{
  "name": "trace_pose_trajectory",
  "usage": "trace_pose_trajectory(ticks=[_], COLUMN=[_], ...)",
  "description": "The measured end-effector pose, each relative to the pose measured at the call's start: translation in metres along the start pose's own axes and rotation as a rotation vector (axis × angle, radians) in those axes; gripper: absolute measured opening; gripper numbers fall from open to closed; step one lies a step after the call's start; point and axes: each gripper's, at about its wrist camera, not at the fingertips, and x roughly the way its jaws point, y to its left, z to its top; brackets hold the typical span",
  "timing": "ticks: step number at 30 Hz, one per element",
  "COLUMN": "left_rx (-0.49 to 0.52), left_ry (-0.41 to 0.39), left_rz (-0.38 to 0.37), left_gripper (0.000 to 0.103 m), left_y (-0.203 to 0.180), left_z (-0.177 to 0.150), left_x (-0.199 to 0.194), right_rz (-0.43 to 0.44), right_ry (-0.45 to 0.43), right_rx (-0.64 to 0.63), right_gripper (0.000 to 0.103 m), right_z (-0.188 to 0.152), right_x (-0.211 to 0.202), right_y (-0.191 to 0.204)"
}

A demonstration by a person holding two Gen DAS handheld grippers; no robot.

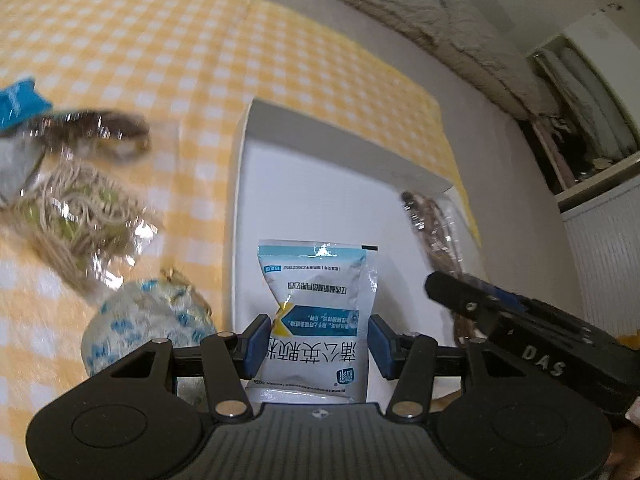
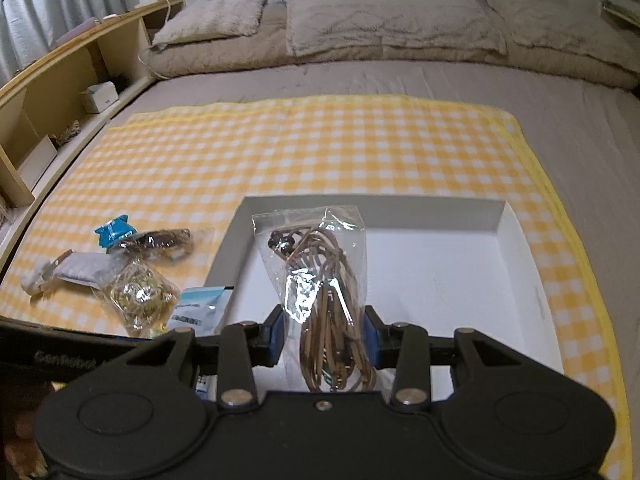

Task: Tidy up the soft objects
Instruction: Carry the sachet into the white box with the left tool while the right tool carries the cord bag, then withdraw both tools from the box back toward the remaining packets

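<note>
white box [image 2: 516, 236]: floor bare on its right half and far side, open from above | left half taken by 2 held packets, sachet [image 1: 320, 312] and cord bag [image 2: 320, 280] | left of box: loose packets [image 2: 136, 276] crowd the checked cloth [image 2: 320, 140] | beyond box: cloth bare

Motion blurs the packets [image 1: 80, 200] on the checked cloth [image 1: 160, 60].
</note>
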Motion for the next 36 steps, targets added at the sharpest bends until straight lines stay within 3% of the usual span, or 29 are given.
trace_pose_trajectory(ticks=[5, 9, 14, 19, 29, 33, 36], left_rx=[-0.006, -0.011, 0.012, 0.107, 0.272, 0.322, 0.342], left_ry=[0.015, 0.017, 0.024, 0.022, 0.036, 0.046, 0.050], left_rz=[0.006, 0.019, 0.007, 0.058, 0.144, 0.156, 0.154], left_gripper=[0.055, 0.068, 0.075, 0.088, 0.095, 0.097, 0.097], left_y=[0.000, 0.001, -0.002, -0.010, -0.015, -0.016, -0.015], left_z=[-0.002, -0.004, -0.005, -0.006, -0.011, -0.014, -0.015], left_x=[0.006, 0.007, 0.000, -0.014, -0.017, -0.016, -0.016], right_rz=[-0.011, -0.014, -0.017, -0.019, -0.007, -0.012, -0.011], right_ry=[0.031, 0.064, 0.092, 0.106, 0.167, 0.189, 0.187], right_rx=[0.031, 0.059, 0.081, 0.106, 0.165, 0.154, 0.144], right_gripper=[0.040, 0.040, 0.040, 0.040, 0.043, 0.062, 0.068], right_z=[-0.001, -0.005, -0.008, -0.011, -0.018, -0.021, -0.021], right_x=[0.006, 0.011, 0.016, 0.019, 0.034, 0.038, 0.036], right_y=[-0.007, -0.012, -0.013, -0.013, -0.007, -0.001, 0.000])
